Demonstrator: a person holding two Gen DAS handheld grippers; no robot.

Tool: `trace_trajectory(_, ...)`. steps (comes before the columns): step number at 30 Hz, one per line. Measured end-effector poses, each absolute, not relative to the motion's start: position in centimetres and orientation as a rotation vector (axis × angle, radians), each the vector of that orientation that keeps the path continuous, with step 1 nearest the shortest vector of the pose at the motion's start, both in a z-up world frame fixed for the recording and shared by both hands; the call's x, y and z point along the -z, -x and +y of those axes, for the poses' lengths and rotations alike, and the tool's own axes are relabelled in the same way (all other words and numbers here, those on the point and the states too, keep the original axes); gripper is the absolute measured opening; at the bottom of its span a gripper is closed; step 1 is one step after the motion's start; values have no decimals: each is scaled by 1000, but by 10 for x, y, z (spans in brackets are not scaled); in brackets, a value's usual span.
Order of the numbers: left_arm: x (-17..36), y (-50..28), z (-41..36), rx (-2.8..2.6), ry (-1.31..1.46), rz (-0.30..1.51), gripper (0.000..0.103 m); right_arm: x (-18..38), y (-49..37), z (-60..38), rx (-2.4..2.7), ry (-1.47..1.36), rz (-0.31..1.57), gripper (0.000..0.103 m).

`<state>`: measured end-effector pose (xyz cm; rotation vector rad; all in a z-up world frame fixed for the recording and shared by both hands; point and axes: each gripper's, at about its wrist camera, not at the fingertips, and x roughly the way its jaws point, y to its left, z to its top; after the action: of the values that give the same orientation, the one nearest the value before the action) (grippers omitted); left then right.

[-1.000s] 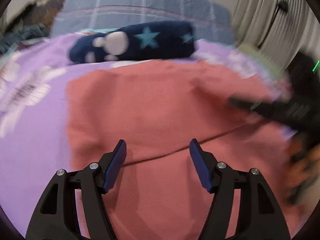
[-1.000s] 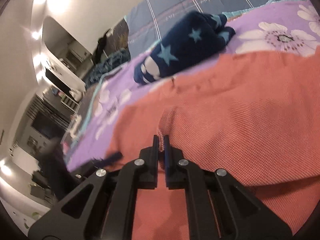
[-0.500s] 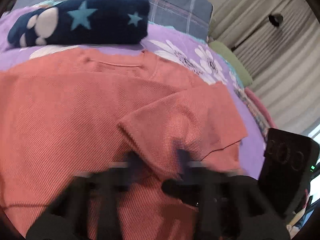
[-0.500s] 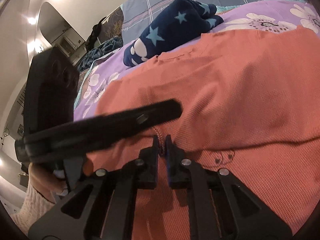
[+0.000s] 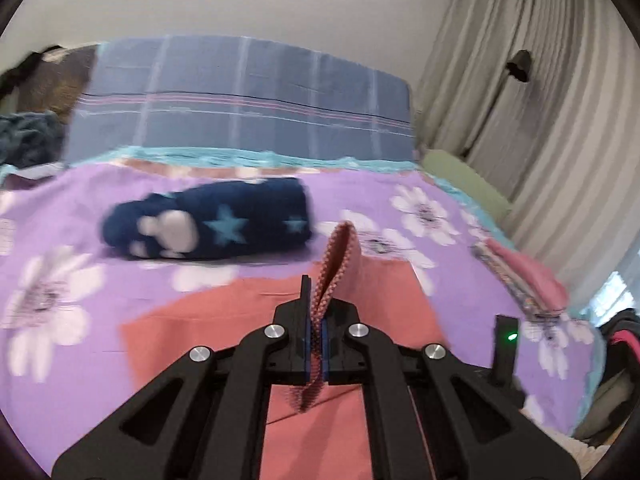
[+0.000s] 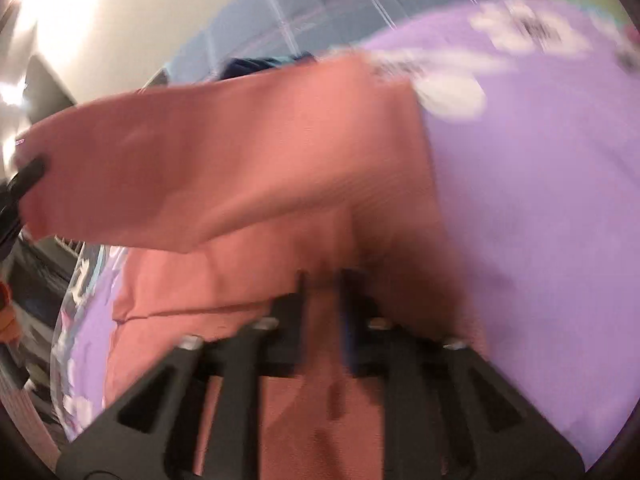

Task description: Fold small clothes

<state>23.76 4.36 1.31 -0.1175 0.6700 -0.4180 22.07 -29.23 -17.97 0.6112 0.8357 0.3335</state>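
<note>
Bedding fills both views: a purple floral bedspread [image 5: 120, 208] with white flowers, and at 12 o'clock in the left wrist view a blue checked pillow [image 5: 240, 112] against the wall. A navy starred bundle [image 5: 208, 224] lies on the bedspread at 10 o'clock from the left gripper [image 5: 316, 344], well apart from it. Pale curtains [image 5: 540, 120] hang at 2 o'clock, a green cushion [image 5: 464, 180] sits below them, and a pink folded item [image 5: 528, 276] lies at 3 o'clock near the bed edge. A dark heap at 9 o'clock on the far left is too blurred to name.

The left gripper is clenched on a fold of the salmon shirt [image 5: 192, 332], a loop of cloth standing up above its fingers while the rest lies flat on the bedspread beneath.

In the right wrist view everything is smeared by motion. The right gripper [image 6: 324, 292] has its jaws nearly together with salmon cloth between them. A raised span of the shirt stretches toward 10 o'clock, covering most of the navy bundle. At 9 o'clock a dark tip touches that raised cloth at the frame edge; it is cut off there.
</note>
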Motion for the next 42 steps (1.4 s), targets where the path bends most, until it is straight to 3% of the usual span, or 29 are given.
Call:
trace_trajectory(8, 37, -244, 103, 169, 72, 786, 7, 182, -218, -291, -335, -597, 825, 11)
trace_trajectory(9, 46, -248, 108, 119, 44, 799, 17, 182, -218, -291, -334, -595, 825, 11)
trace_trajectory(10, 54, -250, 111, 73, 28, 809, 36, 180, -219, -291, -332, -590, 826, 11)
trace_trajectory(11, 60, -250, 116, 41, 26, 813, 44, 179, -218, -289, -328, -578, 831, 11)
trace_trajectory(15, 79, -240, 116, 91, 41, 821, 46, 168, -205, -279, -326, -483, 860, 18)
trace_trajectory(17, 87, -235, 107, 115, -6, 828, 47, 158, -192, -273, -357, -421, 865, 28)
trace_trajectory(21, 118, -237, 79, 90, -142, 881, 47, 126, -174, -259, -431, -305, 793, 28)
trace_trajectory(24, 136, -236, 68, 53, -218, 856, 56, 109, -182, -255, -402, -244, 727, 28)
trace_trajectory(27, 135, -235, 78, 64, -169, 860, 59, 135, -210, -261, -283, -219, 803, 28)
trace_trajectory(30, 138, -235, 94, 75, -74, 877, 70, 169, -219, -270, -236, -226, 859, 21)
trace_trajectory(34, 133, -232, 103, 95, -9, 873, 70, 165, -207, -269, -231, -180, 853, 21)
trace_trajectory(38, 117, -231, 134, 129, 187, 817, 70, 166, -207, -273, -278, -233, 849, 28)
trace_trajectory(39, 114, -234, 146, 132, 245, 818, 63, 168, -208, -276, -294, -251, 850, 30)
trace_trajectory(40, 114, -241, 156, 135, 283, 836, 45, 167, -209, -278, -303, -262, 848, 32)
trace_trajectory(42, 118, -256, 168, 135, 321, 885, 36, 167, -206, -276, -311, -258, 839, 35)
